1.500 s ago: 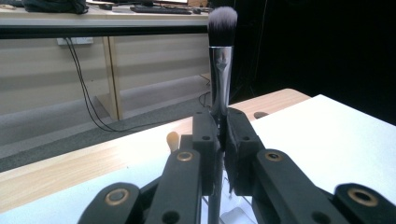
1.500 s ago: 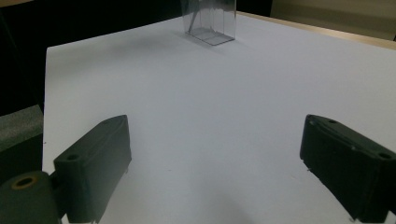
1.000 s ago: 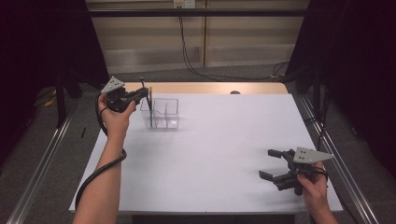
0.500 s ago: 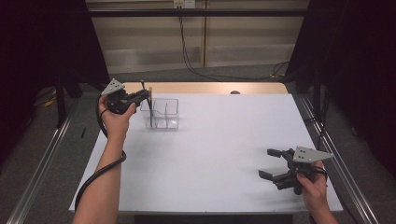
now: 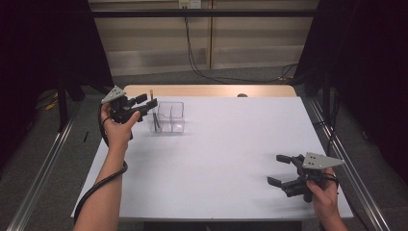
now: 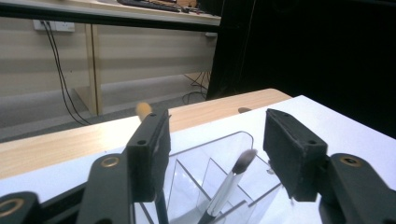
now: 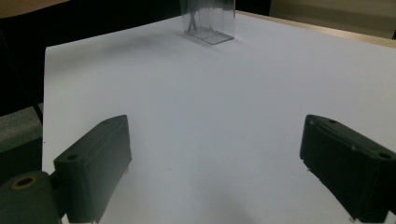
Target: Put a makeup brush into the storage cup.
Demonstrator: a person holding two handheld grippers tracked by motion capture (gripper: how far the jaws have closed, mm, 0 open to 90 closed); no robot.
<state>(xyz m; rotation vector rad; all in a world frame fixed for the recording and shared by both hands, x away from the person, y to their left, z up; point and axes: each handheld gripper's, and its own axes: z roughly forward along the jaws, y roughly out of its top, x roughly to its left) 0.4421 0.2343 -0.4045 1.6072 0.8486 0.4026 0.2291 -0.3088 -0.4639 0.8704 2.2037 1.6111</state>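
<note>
the left hand-held gripper [image 5: 147,102] hangs just over the clear divided organizer [image 5: 168,117] on the white surface [image 5: 226,144], jaws just opened and spread, nothing between them. right below its jaws a makeup brush [image 6: 227,183] leans in one compartment, bristles up. the right hand-held gripper [image 5: 279,169] sits well apart, spread, empty.

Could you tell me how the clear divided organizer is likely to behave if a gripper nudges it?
The clear organizer looks thin-walled and nearly empty, so probably light and apt to slide on the smooth white table. The leaning brush would likely rattle or shift.
</note>
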